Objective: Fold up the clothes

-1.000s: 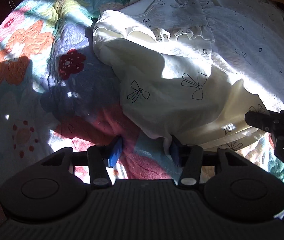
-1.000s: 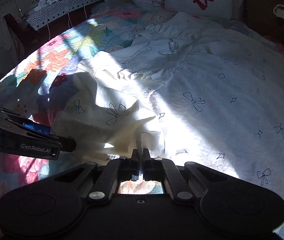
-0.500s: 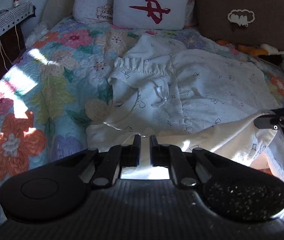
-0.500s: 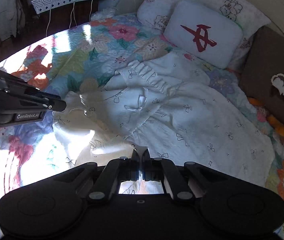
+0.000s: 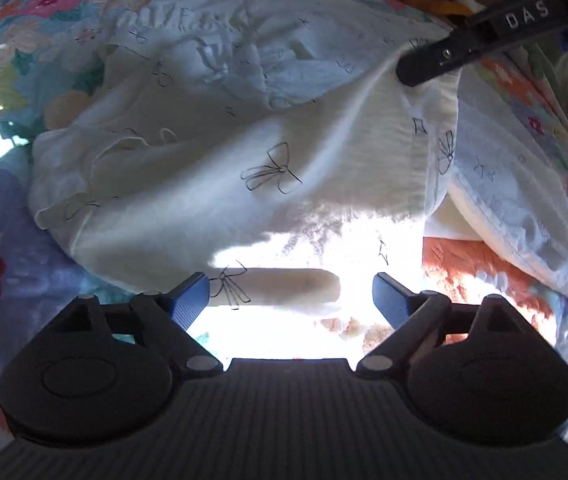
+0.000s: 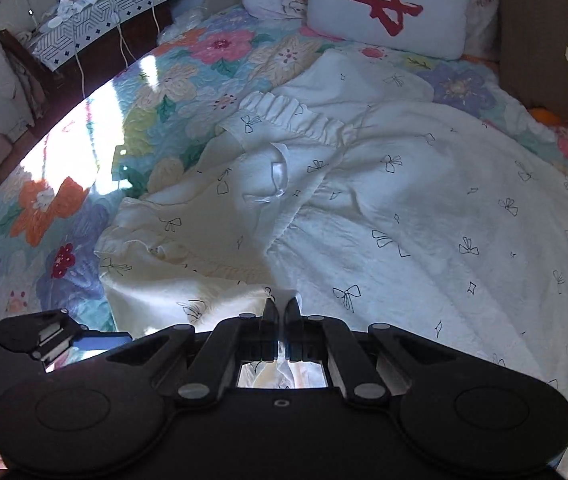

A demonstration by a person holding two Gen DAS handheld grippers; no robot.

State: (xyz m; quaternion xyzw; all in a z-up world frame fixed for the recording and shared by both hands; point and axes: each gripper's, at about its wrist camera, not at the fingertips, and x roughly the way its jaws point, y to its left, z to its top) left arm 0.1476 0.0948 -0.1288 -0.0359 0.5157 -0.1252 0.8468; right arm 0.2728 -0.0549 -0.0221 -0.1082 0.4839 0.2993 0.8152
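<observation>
While the left gripper [image 5: 290, 292] looked down its own fingers, its jaws were opening and stood wide, blue pads [image 5: 190, 298] clear of the cloth. Nothing was pinched; only a sunlit hem roll of the white dress [image 5: 212, 168] lay between them, loose. The dress was spread on the floral quilt [image 5: 0, 264] of a bed, its lower part doubled back toward the bodice. Upper right in the same view, the right gripper [image 5: 408, 68] bit a fold of the dress and lifted it, so the cloth ran taut from there down to the heap.

From the right wrist view, the right gripper [image 6: 280, 306] was clenched on a thin ridge of dress [image 6: 424, 208] fabric, which bunched up between the fingertips. The skirt fanned out flat to the right, and the ruffled bodice lay toward the red-marked pillow [image 6: 388, 4]. The left gripper [image 6: 64, 336] showed at the lower left edge, beside the folded hem. A brown cushion [image 6: 552, 40] sat at the far right.

Handling judgement: light, thin, very soft cotton-like cloth with no stiffness. It would likely drape and wrinkle and slide a bit on the quilt, but it is not fragile. Best hold is probably the hem edge or a corner, pinching both layers. The hem roll under the left jaws looked the likely next spot.
</observation>
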